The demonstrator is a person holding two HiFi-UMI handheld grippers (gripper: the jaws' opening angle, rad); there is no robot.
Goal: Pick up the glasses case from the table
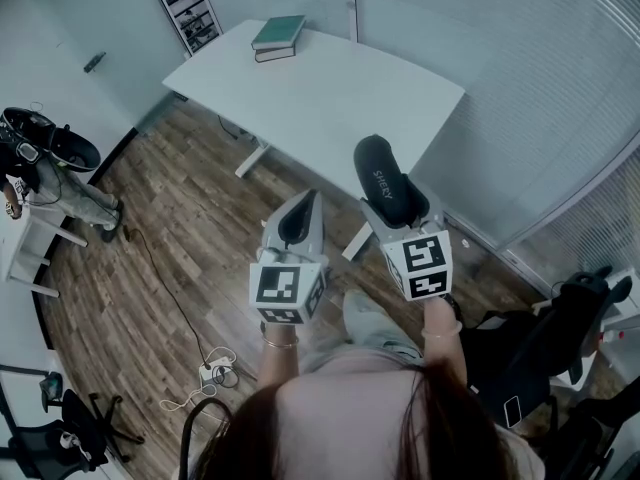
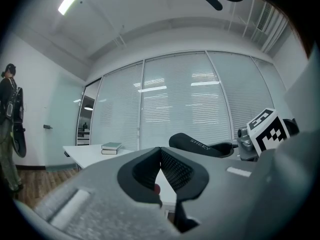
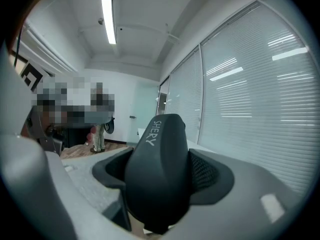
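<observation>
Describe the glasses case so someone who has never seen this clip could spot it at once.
Find the white table, then the two grippers near its closer edge. The glasses case is the black oblong clamped in the right gripper; white SHERY lettering marks it, and the left gripper beside it holds nothing.

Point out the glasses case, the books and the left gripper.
glasses case (image 1: pixel 385 180), head view, middle of its black shell.
books (image 1: pixel 278 36), head view, green top cover.
left gripper (image 2: pixel 160 154), left gripper view, where its shut fingertips meet.
</observation>
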